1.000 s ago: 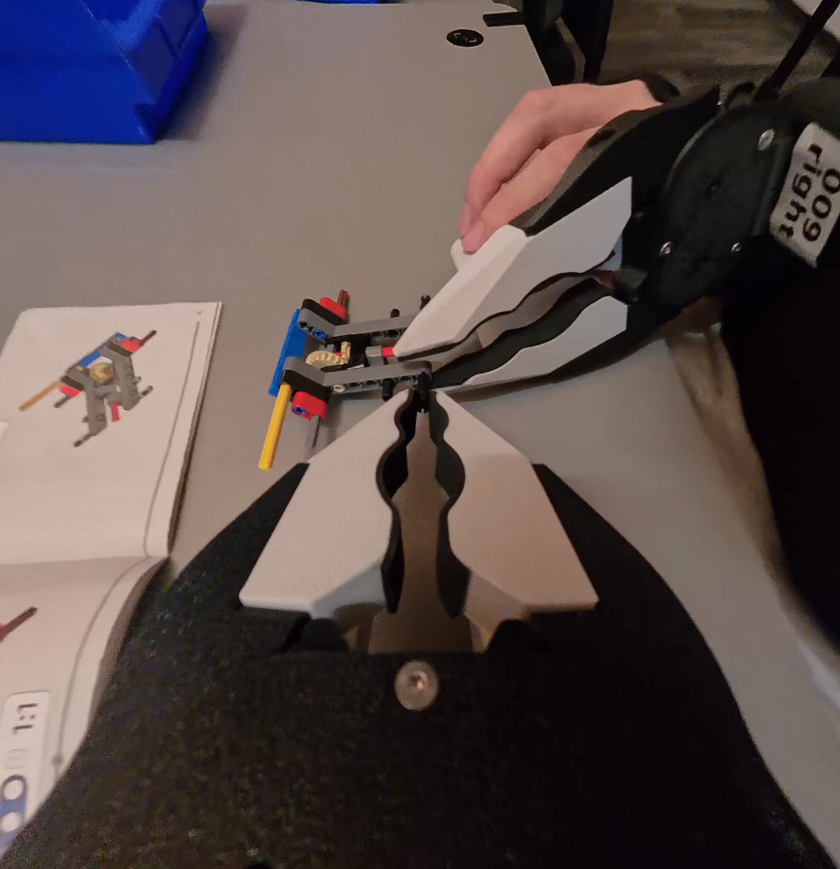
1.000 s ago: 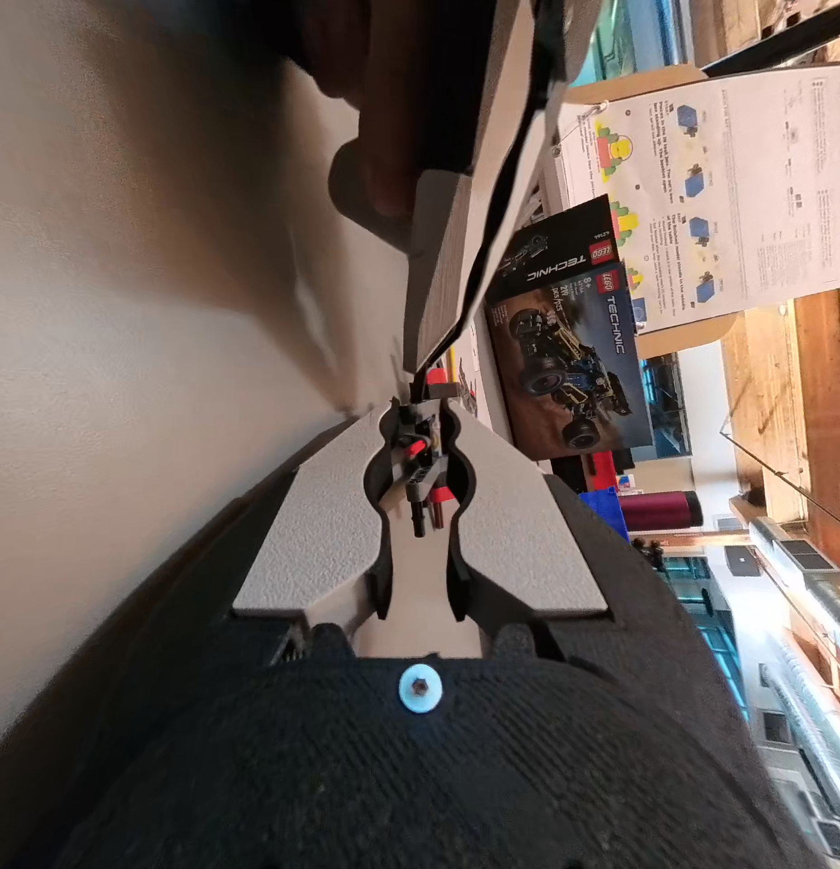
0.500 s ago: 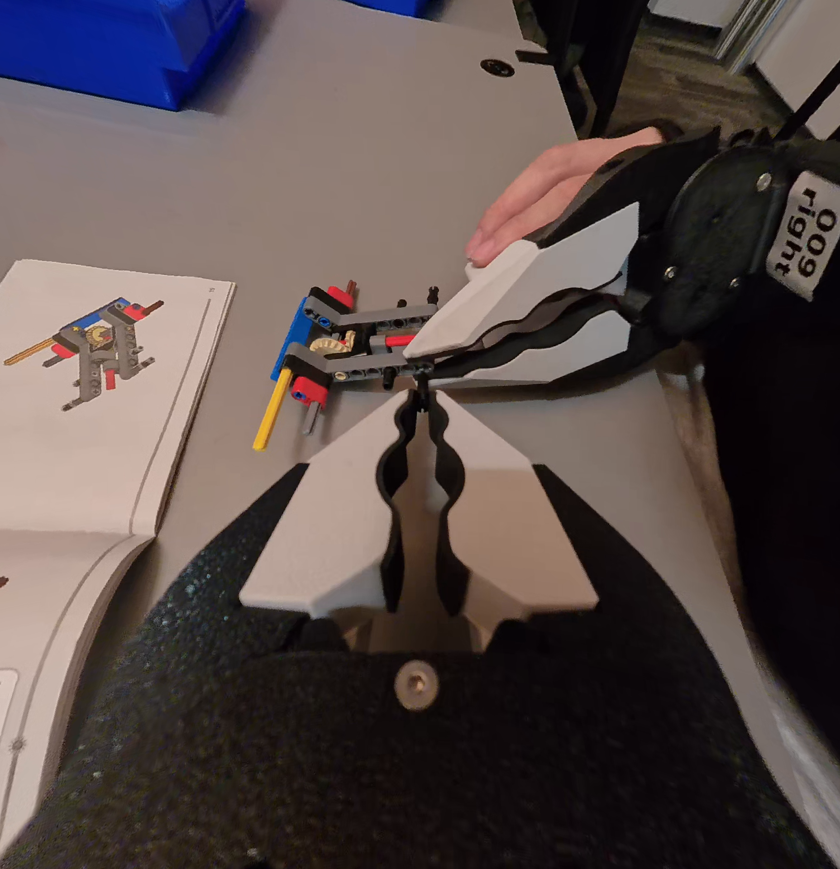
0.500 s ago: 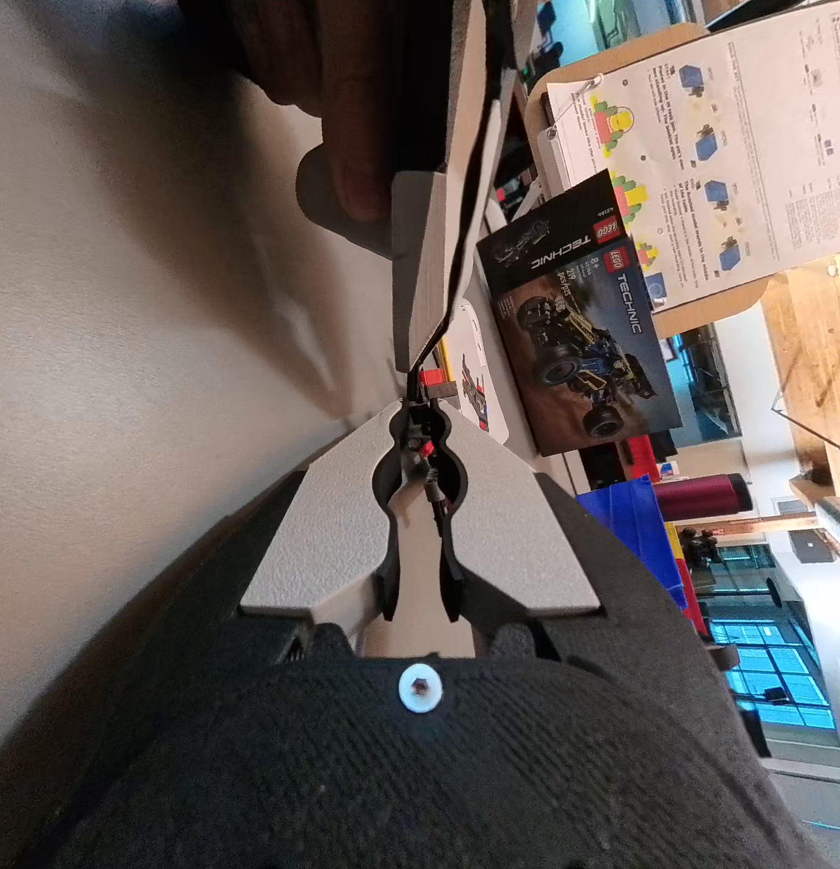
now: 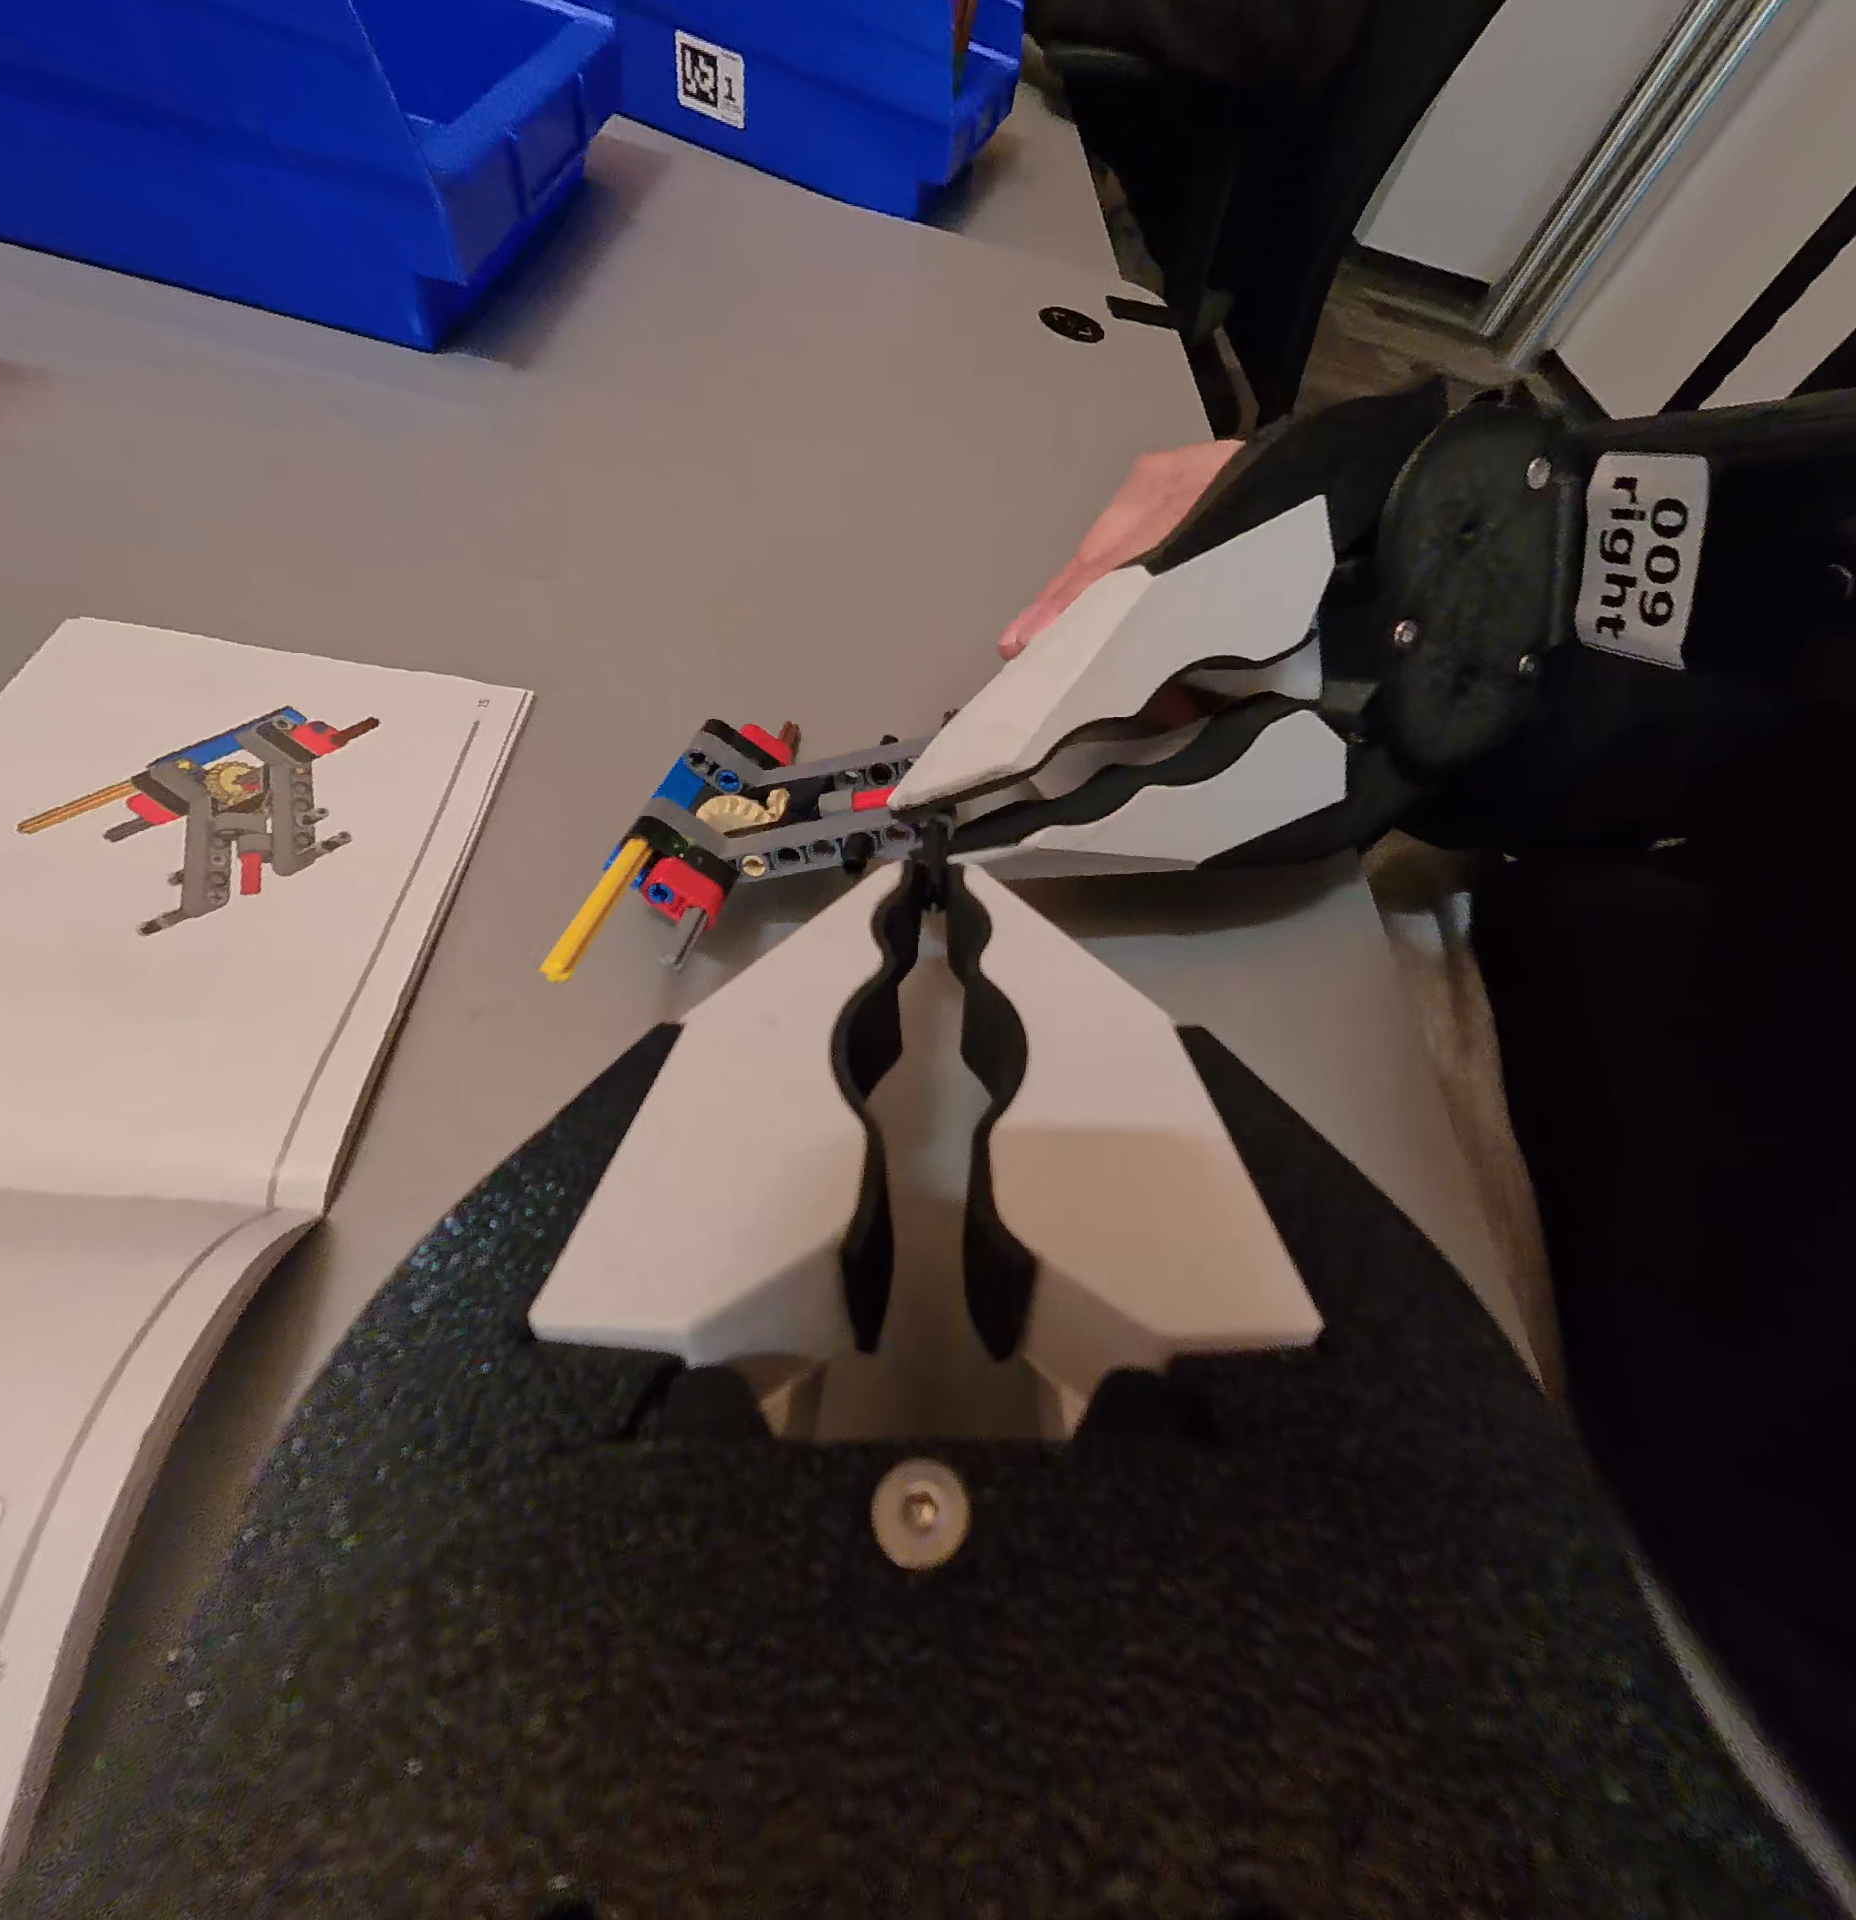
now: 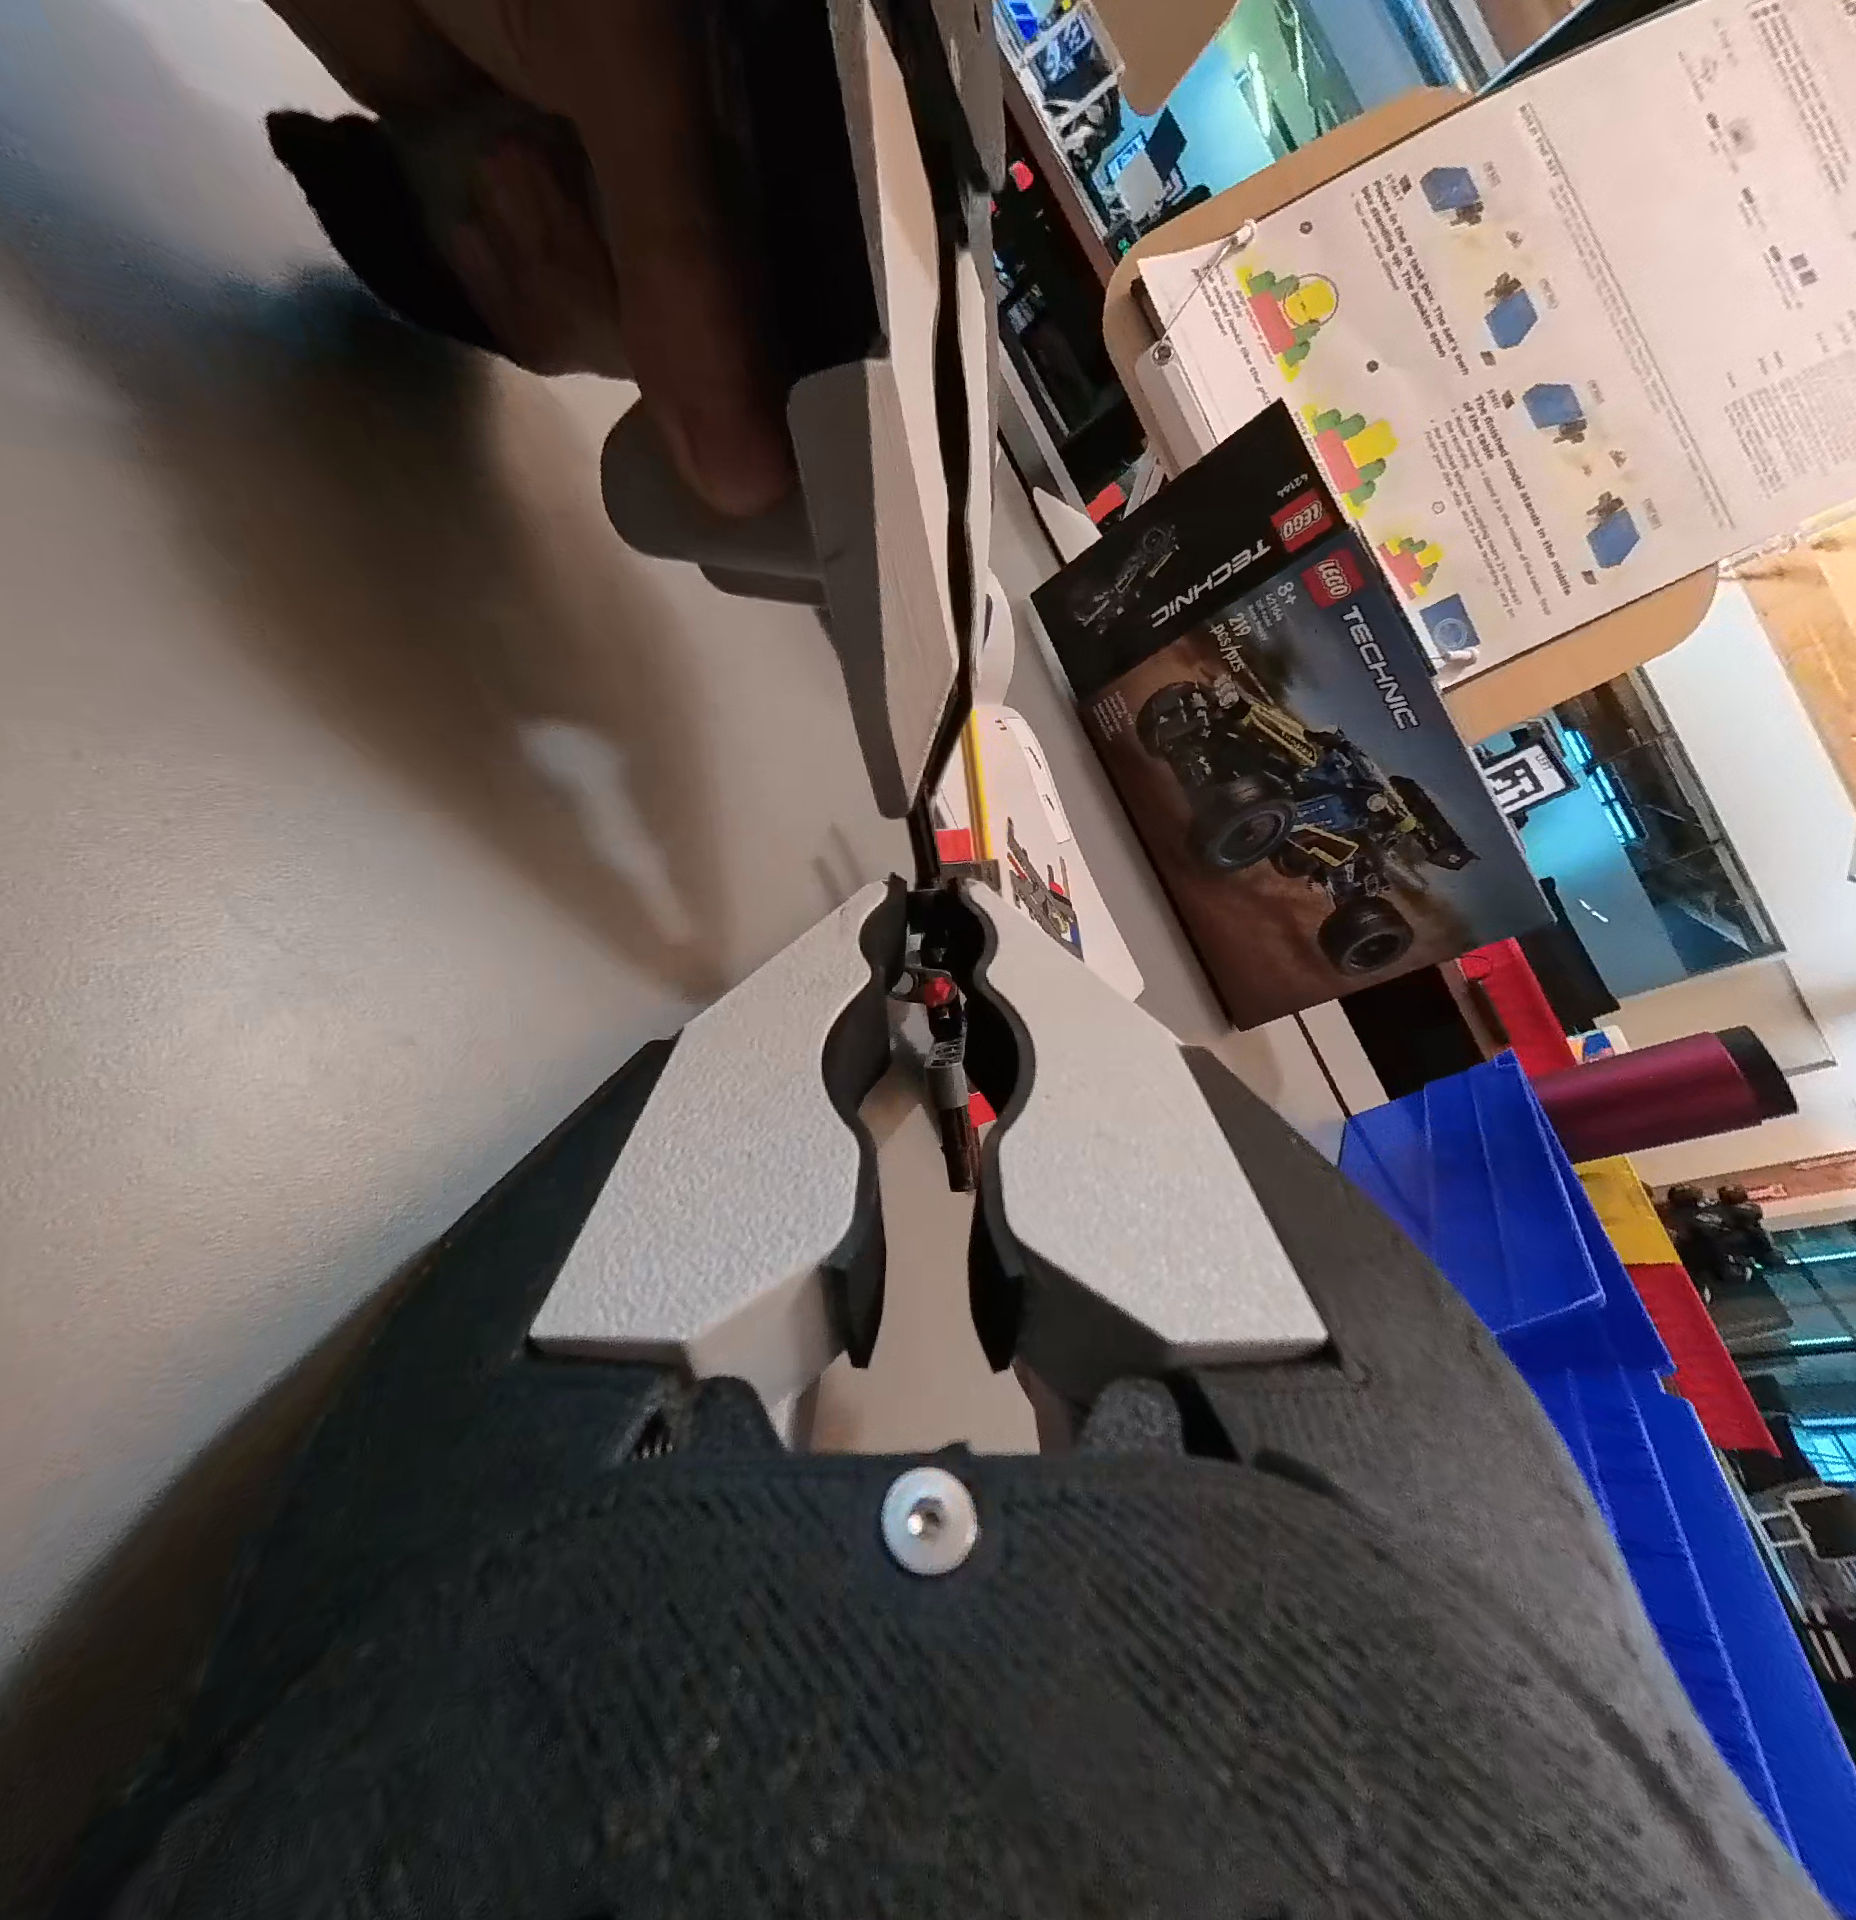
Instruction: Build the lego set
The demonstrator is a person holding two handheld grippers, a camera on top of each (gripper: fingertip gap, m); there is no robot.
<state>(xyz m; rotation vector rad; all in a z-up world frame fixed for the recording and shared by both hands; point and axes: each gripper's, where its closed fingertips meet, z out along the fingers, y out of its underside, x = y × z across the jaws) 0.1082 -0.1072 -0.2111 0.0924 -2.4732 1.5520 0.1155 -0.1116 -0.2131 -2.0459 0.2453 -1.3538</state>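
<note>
Where grey table (image 5: 799,499) ends, blue bins (image 5: 280,156) line edge.

Open grey surface (image 5: 695,499) behind the lego assembly (image 5: 758,821), clear up to the blue bins (image 5: 280,156); instruction booklet (image 5: 207,935) blocks the left, right gripper (image 5: 929,805) crowds the assembly's right end

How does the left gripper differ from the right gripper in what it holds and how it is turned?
The left gripper pinches only a small black pin at its tips; the right gripper clamps the grey beams of the lego assembly. The left gripper's fingers lie side by side over the table; the right gripper's are stacked one above the other. Both are shut.
</note>
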